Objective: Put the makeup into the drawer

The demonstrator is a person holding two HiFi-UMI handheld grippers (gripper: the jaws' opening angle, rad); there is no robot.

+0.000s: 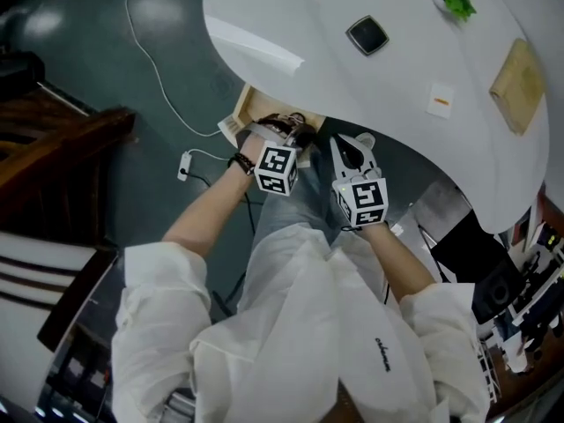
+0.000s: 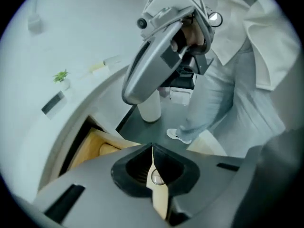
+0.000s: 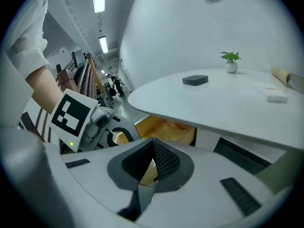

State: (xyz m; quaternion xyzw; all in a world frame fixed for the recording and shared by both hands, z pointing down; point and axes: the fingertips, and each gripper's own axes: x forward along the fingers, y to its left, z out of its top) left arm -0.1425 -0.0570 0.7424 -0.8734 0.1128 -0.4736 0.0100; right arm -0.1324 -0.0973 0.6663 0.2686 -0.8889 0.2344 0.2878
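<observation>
- While the person's arms reach forward, both tongs hang low at the front edge of the white worktop (image 1: 352, 86), near each other but apart.
- Left tongs (image 1: 293, 133) point at the open drawer (image 1: 251, 104), which sticks out from under the worktop.
- In the left gripper view, the left tongs (image 2: 152, 151) are closed, with the pads meeting along a thin line.
- A small round shiny thing (image 2: 156, 176) shows in the gap just below that line; I cannot tell what it is.
- Beyond them lies the drawer (image 2: 90, 146), its pale wood inside showing.
- Right tongs (image 1: 349, 148) sit just beside the drawer, below the worktop's rim.
- In the right gripper view, the right tongs (image 3: 153, 145) are also pressed together, with nothing between the pads.
- Behind them the drawer (image 3: 161, 125) shows yellowish crumpled contents that I cannot name.
- On the worktop (image 3: 213, 99) a black compact (image 1: 367, 35) lies flat, well apart from the drawer and from both tongs.
- That compact (image 3: 194, 80) sits near the middle, and a small potted plant (image 3: 231, 61) stands farther back.
- Near the far right edge lie a white card (image 1: 441, 98) and a tan roll (image 1: 518, 73).
</observation>
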